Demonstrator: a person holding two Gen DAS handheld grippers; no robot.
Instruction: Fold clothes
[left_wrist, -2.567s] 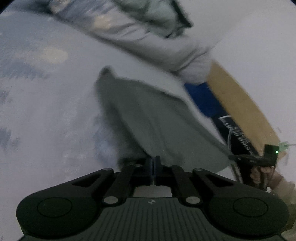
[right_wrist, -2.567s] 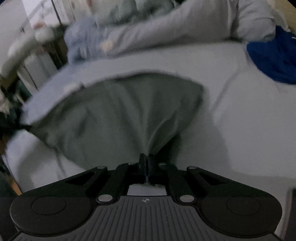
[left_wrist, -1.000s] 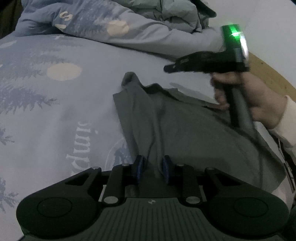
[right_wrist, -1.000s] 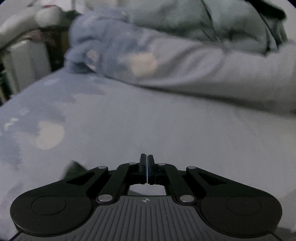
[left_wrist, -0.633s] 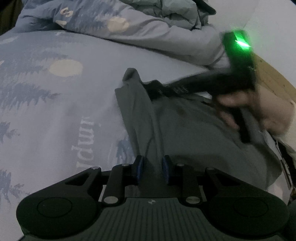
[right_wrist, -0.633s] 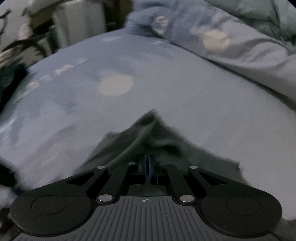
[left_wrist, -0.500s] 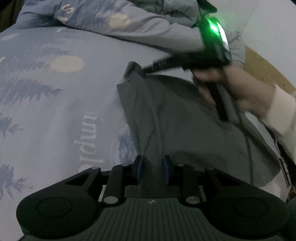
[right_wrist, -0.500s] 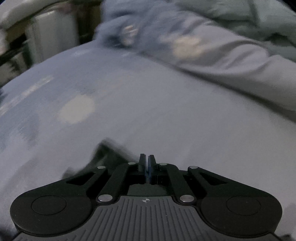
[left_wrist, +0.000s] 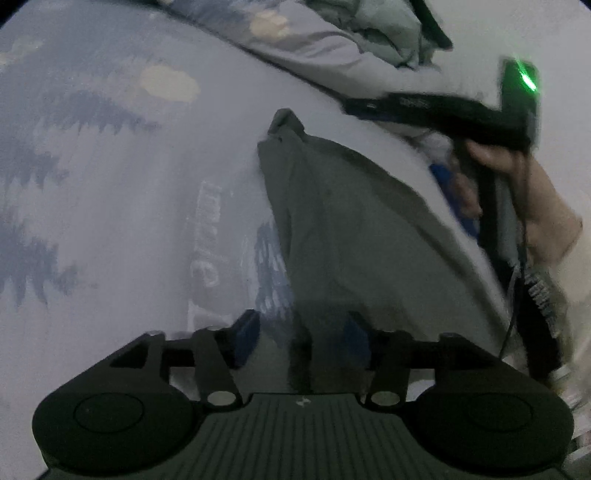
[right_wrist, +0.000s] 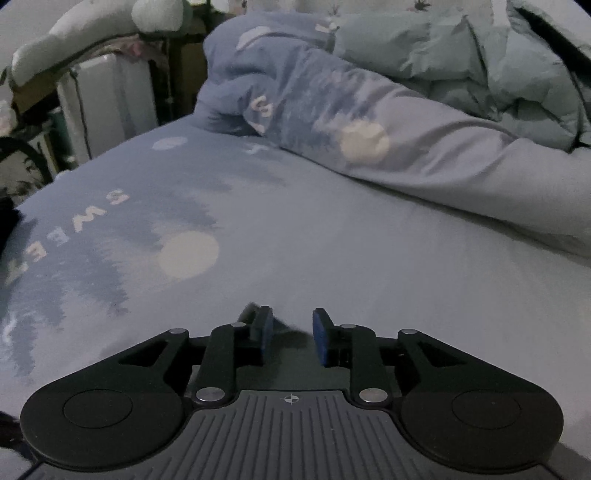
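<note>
Blue printed bedsheet (right_wrist: 332, 251) w/ moons & trees; bunched duvet (right_wrist: 406, 122) along far edge; white cabinet (right_wrist: 107, 99) beyond far-left corner

Each matte black plastic two-finger gripper (left_wrist: 301, 338) (right_wrist: 291, 338) had blue pads (right_wrist: 320, 338), silver screws, a ribbed base and round side discs; one handle carried a green light.

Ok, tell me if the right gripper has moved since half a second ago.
Yes. The right gripper has lifted off the grey garment, rightward toward the duvet.
</note>
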